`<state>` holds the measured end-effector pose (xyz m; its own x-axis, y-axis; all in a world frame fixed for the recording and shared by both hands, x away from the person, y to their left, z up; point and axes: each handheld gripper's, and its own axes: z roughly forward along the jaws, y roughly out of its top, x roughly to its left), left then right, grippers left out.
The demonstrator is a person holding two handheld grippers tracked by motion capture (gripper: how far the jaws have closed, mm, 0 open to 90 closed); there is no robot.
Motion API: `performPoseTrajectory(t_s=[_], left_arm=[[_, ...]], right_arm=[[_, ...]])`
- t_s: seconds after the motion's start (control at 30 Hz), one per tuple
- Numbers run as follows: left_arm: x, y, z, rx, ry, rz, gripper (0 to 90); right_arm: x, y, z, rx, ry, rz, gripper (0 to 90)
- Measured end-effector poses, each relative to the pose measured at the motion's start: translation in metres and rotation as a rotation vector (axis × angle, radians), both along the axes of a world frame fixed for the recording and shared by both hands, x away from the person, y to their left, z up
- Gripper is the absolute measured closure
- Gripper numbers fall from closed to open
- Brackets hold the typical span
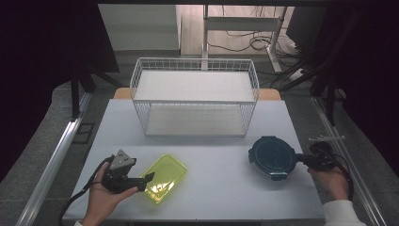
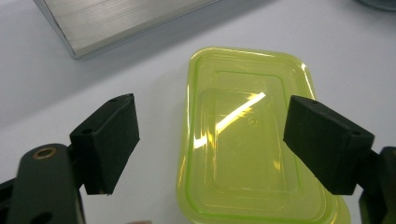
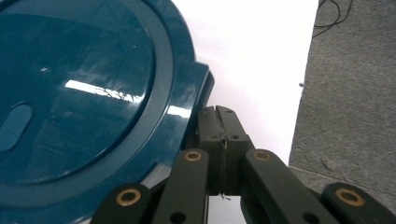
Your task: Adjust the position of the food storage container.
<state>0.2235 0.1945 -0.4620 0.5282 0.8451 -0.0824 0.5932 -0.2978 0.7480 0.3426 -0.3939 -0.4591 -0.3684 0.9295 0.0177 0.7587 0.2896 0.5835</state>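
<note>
A yellow-green see-through rectangular container (image 1: 164,177) lies flat at the front left of the white table (image 1: 211,188). My left gripper (image 1: 145,182) sits at its near left end and is open. In the left gripper view the container (image 2: 243,140) lies between and beyond the two black pads (image 2: 106,140), which do not touch it. A dark teal round lidded container (image 1: 272,157) stands at the front right. My right gripper (image 1: 299,159) is shut, with its tips (image 3: 218,119) right beside the lid's side tab (image 3: 201,86) and nothing between the jaws.
A white wire basket (image 1: 195,96) with two levels stands at the back middle of the table. A brushed metal edge (image 2: 116,18) shows beyond the yellow container. The table's right edge (image 3: 303,93) runs close to my right gripper, with grey floor (image 3: 355,93) past it.
</note>
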Motion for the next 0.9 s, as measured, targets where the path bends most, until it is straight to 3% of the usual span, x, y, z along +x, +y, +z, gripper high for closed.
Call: performPoseTrajectory(t_s=[0.5, 0.9], left_arm=[[0.001, -0.001, -0.001, 0.005, 0.003, 0.002, 17.6], [0.001, -0.001, -0.001, 0.010, 0.004, -0.001, 17.6]], right_arm=[[0.005, 0.014, -0.001, -0.056, 0.003, 0.040, 89.3], [0.000, 0.039, -0.003, -0.038, 0.029, 0.099, 89.3]])
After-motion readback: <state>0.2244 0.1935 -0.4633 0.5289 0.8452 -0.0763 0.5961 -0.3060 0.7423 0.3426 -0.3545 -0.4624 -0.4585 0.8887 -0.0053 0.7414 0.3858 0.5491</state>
